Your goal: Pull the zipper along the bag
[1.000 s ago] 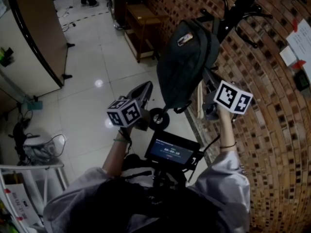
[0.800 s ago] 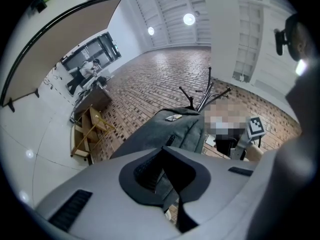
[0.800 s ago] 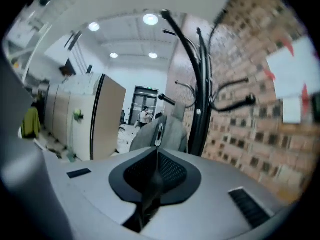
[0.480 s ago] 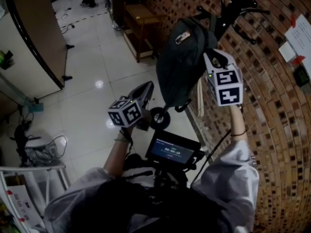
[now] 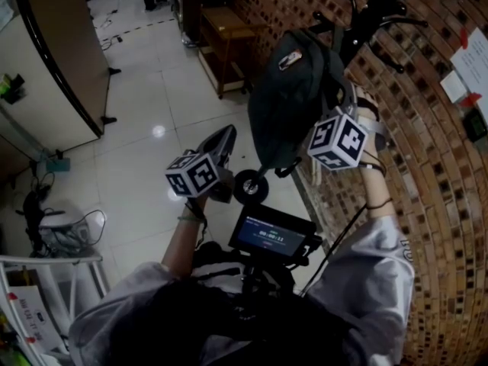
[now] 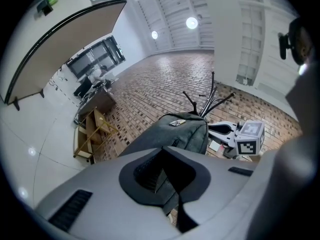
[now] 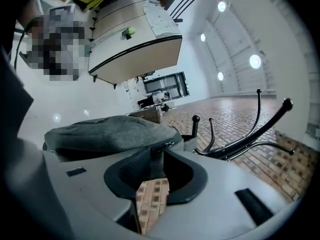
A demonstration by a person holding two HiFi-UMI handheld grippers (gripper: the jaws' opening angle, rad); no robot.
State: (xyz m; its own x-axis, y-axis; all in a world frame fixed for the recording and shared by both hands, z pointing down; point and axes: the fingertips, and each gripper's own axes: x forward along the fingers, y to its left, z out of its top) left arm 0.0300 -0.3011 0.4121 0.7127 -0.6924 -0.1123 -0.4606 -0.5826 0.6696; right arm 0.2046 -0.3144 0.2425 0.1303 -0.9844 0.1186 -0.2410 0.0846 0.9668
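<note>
A dark grey backpack (image 5: 293, 97) hangs from a black coat rack (image 5: 374, 14) against the brick wall. My right gripper (image 5: 345, 101) is raised at the bag's upper right side, its marker cube below it. In the right gripper view the jaws (image 7: 154, 160) stand open right at the bag's edge (image 7: 110, 131). The zipper end (image 7: 163, 144) and a dark tab lie at the gap; the pads are not pressing on them. My left gripper (image 5: 227, 136) hovers left of and below the bag, shut and holding nothing. It looks up at the bag (image 6: 172, 136).
A wooden shelf unit (image 5: 225, 40) stands at the wall beyond the bag. White papers (image 5: 473, 63) are pinned on the brick wall (image 5: 427, 204) to the right. A small screen (image 5: 271, 235) and a black wheel (image 5: 249, 187) sit close in front of the person. A curved partition (image 5: 53, 59) bounds the left.
My right gripper has risen from low beside the bag's bottom right to its upper right side and turned toward it. The left gripper has hardly moved.
</note>
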